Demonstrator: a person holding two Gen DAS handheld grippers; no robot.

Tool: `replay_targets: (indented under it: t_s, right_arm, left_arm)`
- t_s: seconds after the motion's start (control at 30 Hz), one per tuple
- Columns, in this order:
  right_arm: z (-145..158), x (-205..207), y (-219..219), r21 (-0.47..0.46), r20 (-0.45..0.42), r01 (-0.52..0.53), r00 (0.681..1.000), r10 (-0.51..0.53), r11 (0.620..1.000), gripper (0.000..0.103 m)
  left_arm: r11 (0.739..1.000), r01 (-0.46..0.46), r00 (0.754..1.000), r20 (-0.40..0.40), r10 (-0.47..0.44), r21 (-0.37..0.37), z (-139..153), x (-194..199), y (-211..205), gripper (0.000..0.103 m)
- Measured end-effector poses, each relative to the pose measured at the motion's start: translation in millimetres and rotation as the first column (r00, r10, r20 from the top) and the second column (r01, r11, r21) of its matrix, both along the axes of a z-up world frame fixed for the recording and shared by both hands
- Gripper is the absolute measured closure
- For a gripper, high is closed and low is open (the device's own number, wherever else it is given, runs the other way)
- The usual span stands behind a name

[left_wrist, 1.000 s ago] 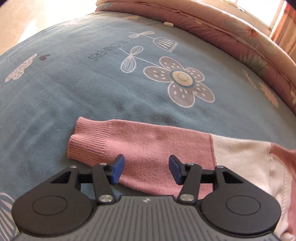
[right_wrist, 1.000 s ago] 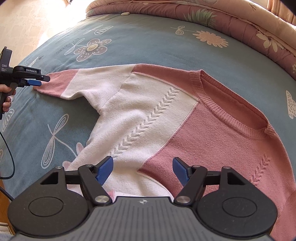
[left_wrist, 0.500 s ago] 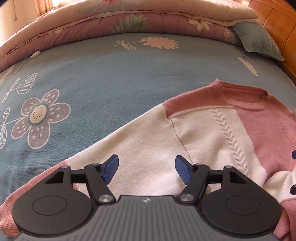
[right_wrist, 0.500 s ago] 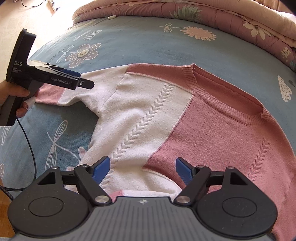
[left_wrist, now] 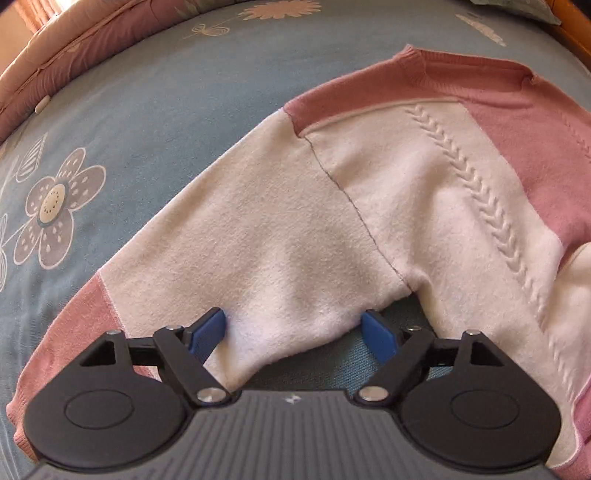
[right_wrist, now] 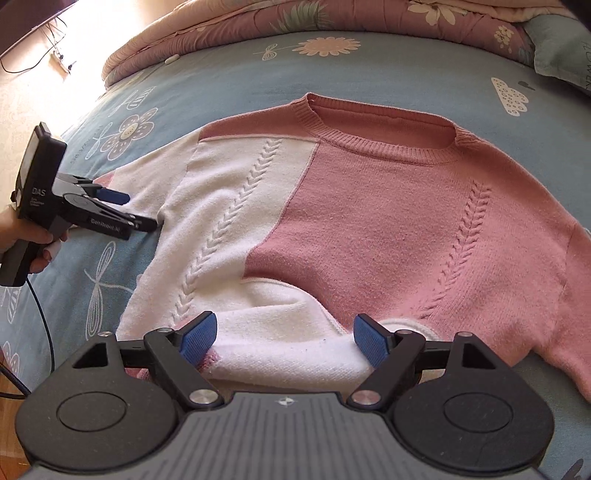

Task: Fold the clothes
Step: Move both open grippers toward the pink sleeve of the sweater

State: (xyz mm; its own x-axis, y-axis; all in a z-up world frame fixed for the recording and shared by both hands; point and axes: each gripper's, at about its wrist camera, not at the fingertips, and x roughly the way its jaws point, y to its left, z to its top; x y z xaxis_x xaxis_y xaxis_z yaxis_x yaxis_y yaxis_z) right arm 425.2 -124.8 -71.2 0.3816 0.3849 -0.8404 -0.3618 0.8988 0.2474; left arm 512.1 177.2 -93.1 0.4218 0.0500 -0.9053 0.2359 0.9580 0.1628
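A pink-and-cream knitted sweater (right_wrist: 369, 206) lies face up and spread on a bed's blue flowered sheet (right_wrist: 236, 74), neckline toward the rolled quilt (right_wrist: 332, 18), its lower hem rumpled into a loose fold nearest the right camera. The left hand-held gripper (left_wrist: 293, 330), jaws wide and empty, hovers over the underside of the cream sleeve (left_wrist: 258, 251) beside the armpit; the right hand-held gripper (right_wrist: 284, 338), equally wide and gripping nothing, straddles the bunched hem (right_wrist: 291, 354).

The knit looks soft, light and floppy: it should drape and stretch rather than hold a shape, and a pinch on a single layer may drag the rest. Ribbed edges, the sleeve seam near the armpit and the hem corner seem the firmest places to take hold.

A second earlier the left tool stood at the pink cuff; it has since travelled along the sleeve toward the body, and both sets of jaws have just been opening, with cloth below but none clamped.
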Motion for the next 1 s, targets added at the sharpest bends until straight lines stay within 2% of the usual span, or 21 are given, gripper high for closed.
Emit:
replay_targets:
  t_s: [0.23, 0.33, 0.43, 0.57, 0.63, 0.7, 0.83, 1.0]
  right_arm:
    - [11, -14, -75, -0.031, 0.035, 0.057, 0.998, -0.056, 0.998, 0.014]
    - [1, -21, -117, -0.054, 0.006, 0.129, 0.992, -0.129, 0.990, 0.013]
    - [-13, -27, -157, -0.095, -0.023, 0.199, 0.979, -0.203, 0.975, 0.013]
    - [-37, -33, -179, -0.264, 0.000, 0.197, 0.979, -0.204, 0.944, 0.013]
    - [-49, -34, -187, -0.310, 0.004, 0.192, 0.980, -0.200, 0.931, 0.013]
    - [-58, -35, -193, -0.312, -0.012, 0.193, 0.978, -0.206, 0.930, 0.013]
    - [-67, -40, -194, -0.275, -0.024, 0.199, 0.977, -0.214, 0.941, 0.000]
    - [-71, -44, -192, -0.261, 0.004, 0.238, 0.969, -0.245, 0.936, 0.000]
  left_arm:
    - [1.000, -0.019, 0.996, 0.085, 0.018, 0.010, 49, 13, -35, 0.022]
    - [0.998, -0.014, 0.997, 0.073, 0.018, -0.053, 62, 29, -60, 0.022]
    - [0.985, 0.057, 0.997, 0.058, -0.048, -0.161, 74, 46, -104, 0.022]
    - [0.950, 0.183, 0.983, 0.065, -0.172, -0.252, 84, 74, -177, 0.023]
    - [0.923, 0.230, 0.973, 0.053, -0.225, -0.309, 82, 87, -213, 0.023]
    - [0.899, 0.273, 0.960, 0.040, -0.277, -0.344, 77, 98, -248, 0.023]
    - [0.869, 0.391, 0.918, 0.061, -0.392, -0.305, 62, 105, -307, 0.023]
    - [0.858, 0.416, 0.905, 0.041, -0.424, -0.301, 33, 124, -344, 0.024]
